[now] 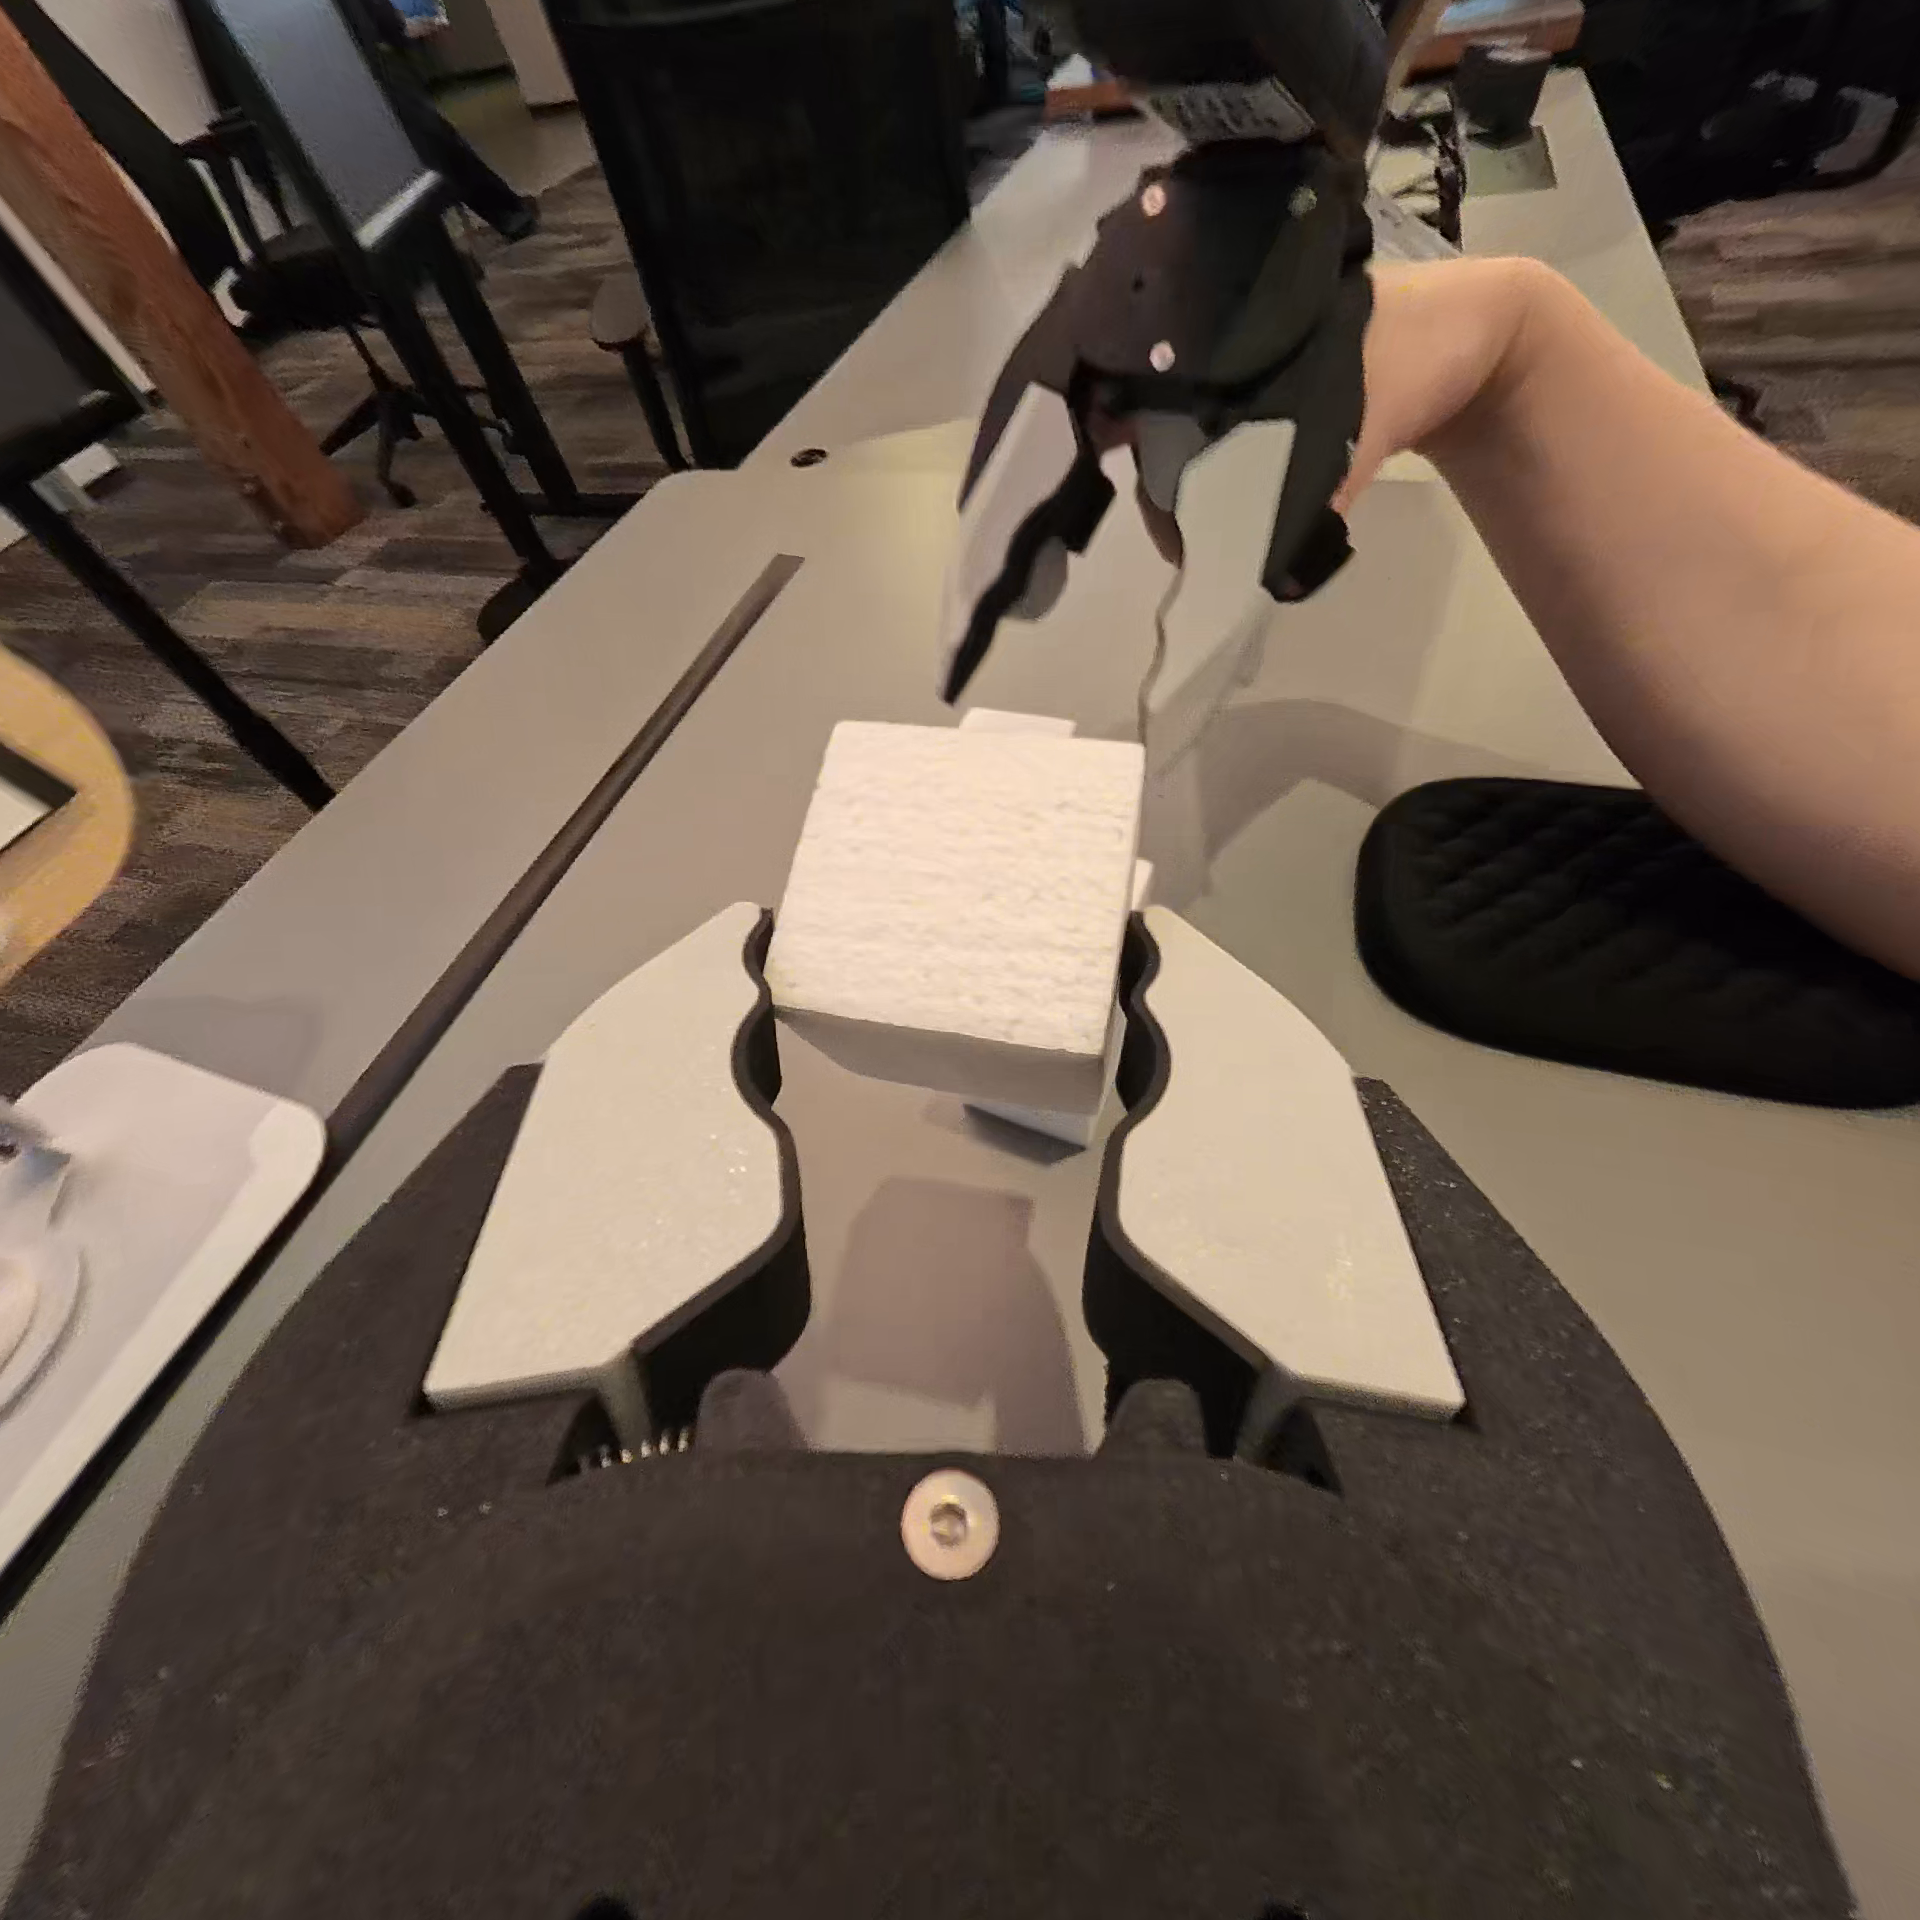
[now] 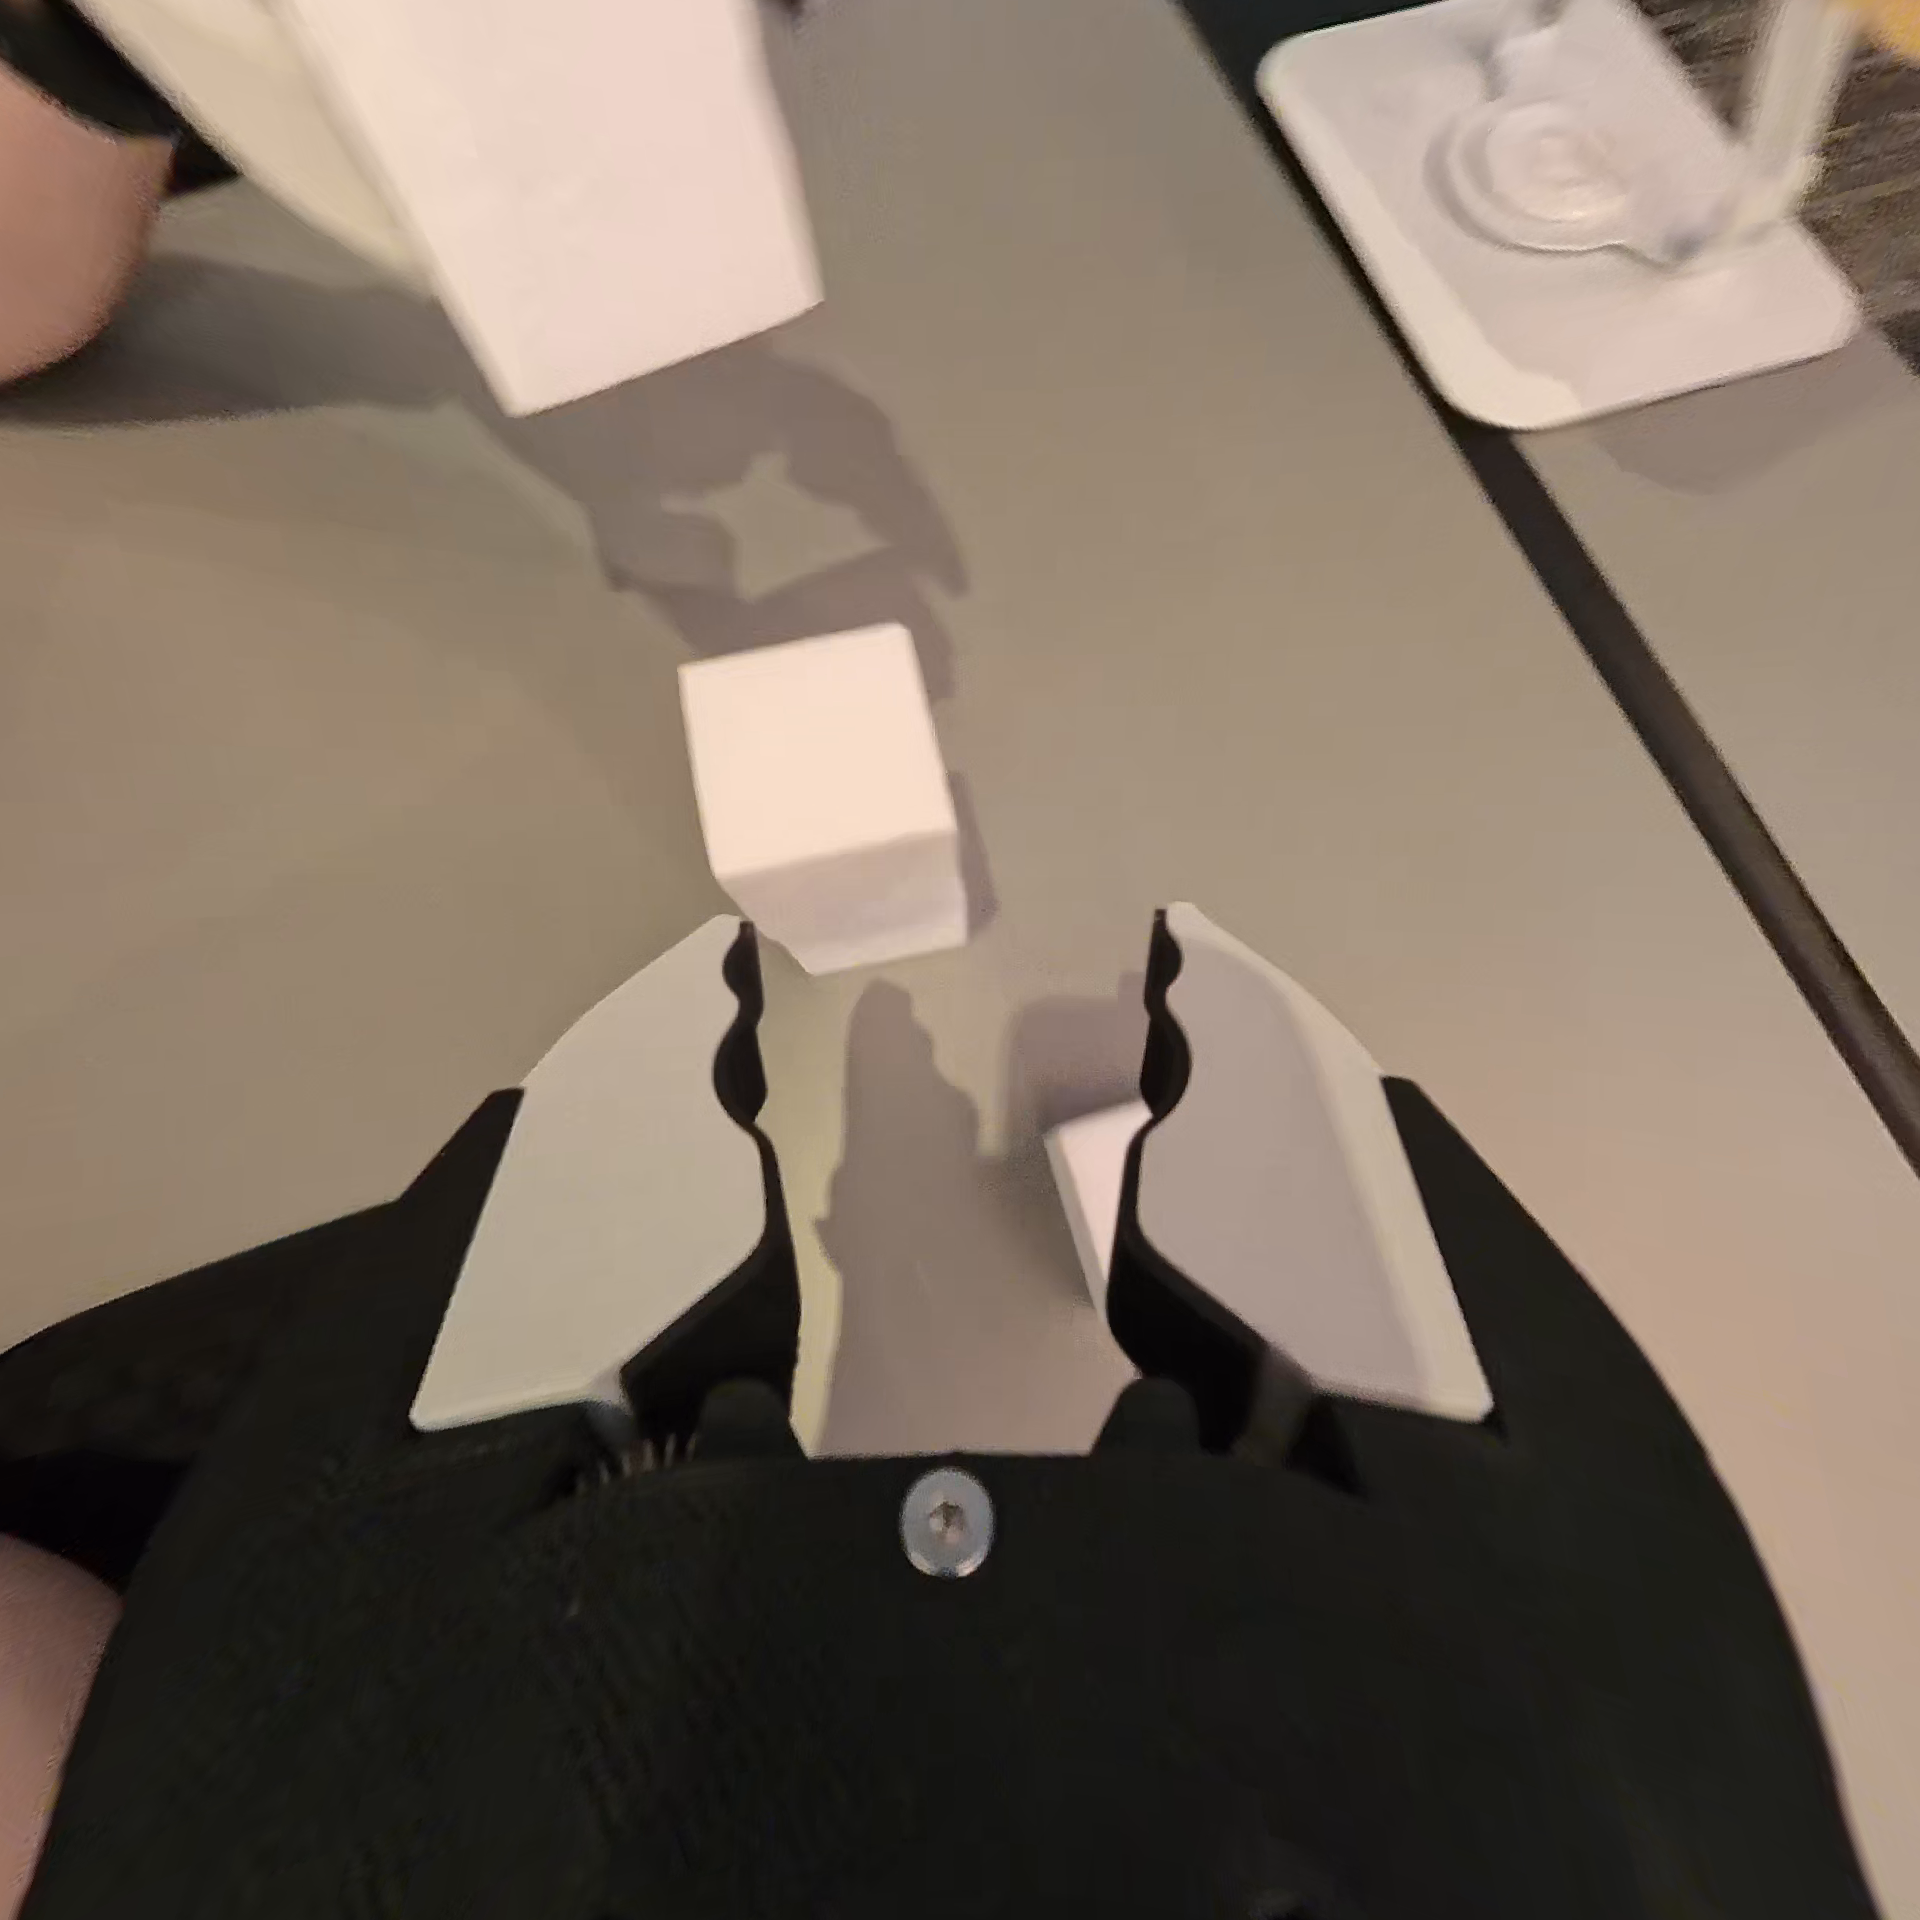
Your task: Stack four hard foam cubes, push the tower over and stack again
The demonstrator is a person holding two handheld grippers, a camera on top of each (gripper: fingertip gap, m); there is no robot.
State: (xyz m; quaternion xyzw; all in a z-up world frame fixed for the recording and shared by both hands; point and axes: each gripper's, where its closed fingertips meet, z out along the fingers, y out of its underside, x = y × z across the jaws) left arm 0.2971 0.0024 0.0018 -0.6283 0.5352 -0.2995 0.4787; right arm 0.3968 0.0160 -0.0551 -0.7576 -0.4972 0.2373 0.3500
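Note:
My left gripper (image 1: 953,914) is shut on a white foam cube (image 1: 951,894), gripping it by the sides at the fingertips. This cube sits over a second cube (image 1: 1039,1117) whose corner shows below it. The edge of a third cube (image 1: 1018,720) shows behind. In the right wrist view the stack (image 2: 603,177) is at the top left, blurred. My right gripper (image 2: 953,920) is open and empty above the grey table (image 2: 312,727). One loose cube (image 2: 821,790) lies just beyond its tips. Another cube (image 2: 1091,1174) is partly hidden under its right finger. The right gripper also shows in the left wrist view (image 1: 1049,696), hovering beyond the stack.
A white tray (image 2: 1382,260) with a clear glass object stands across a dark seam (image 2: 1662,707) in the table; it also shows in the left wrist view (image 1: 208,1195). A black padded rest (image 1: 1621,935) lies at the right under a person's forearm (image 1: 1662,623). Chairs and stands are beyond the table.

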